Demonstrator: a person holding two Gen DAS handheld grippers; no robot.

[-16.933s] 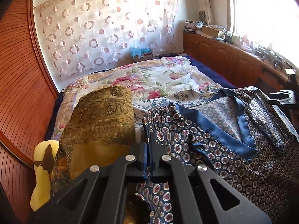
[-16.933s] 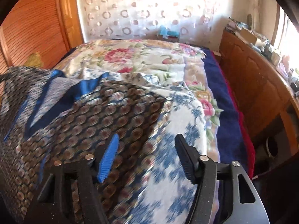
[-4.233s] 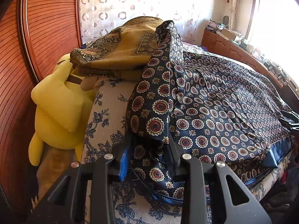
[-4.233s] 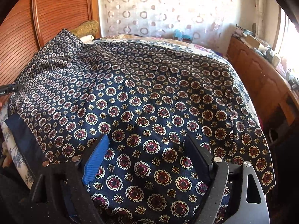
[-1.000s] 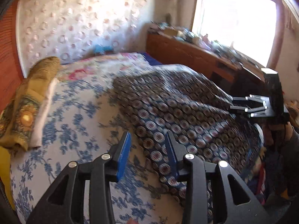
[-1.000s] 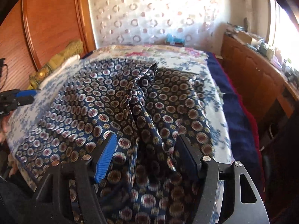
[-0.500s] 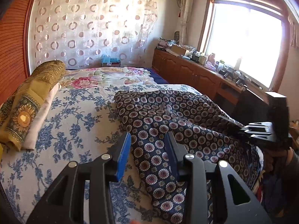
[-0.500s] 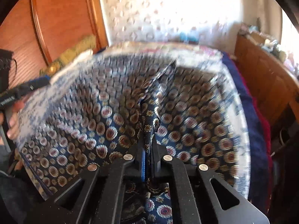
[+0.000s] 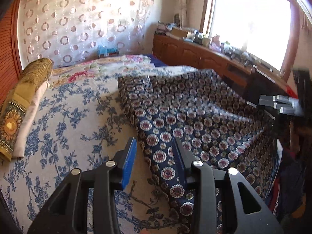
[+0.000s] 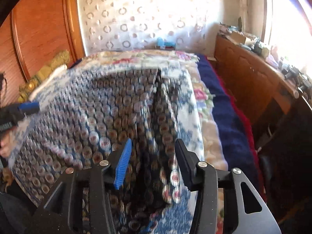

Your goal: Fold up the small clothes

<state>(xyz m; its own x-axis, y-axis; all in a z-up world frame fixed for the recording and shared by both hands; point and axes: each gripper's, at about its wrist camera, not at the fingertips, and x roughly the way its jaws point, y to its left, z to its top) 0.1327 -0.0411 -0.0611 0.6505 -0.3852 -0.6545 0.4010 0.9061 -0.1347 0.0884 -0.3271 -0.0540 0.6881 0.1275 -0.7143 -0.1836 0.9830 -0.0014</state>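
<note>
— Well, the patterned garment (image 9: 185, 117) lies across the bed (image 9: 64, 120), roughly doubled over, its near edge hanging toward us. How would you finish that fold?

— I'd pinch the near corners, pull them taut and level, then lay them over squarely so no ridge stays down the middle.

— And the tools?

— The left hand-held gripper (image 9: 154, 156) is partly spread, straddling the cloth's left edge without pinching it. The right hand-held gripper (image 10: 152, 159) is opening; a bunched ridge of fabric sits between its jaws, but the pads aren't pressing it.
</note>
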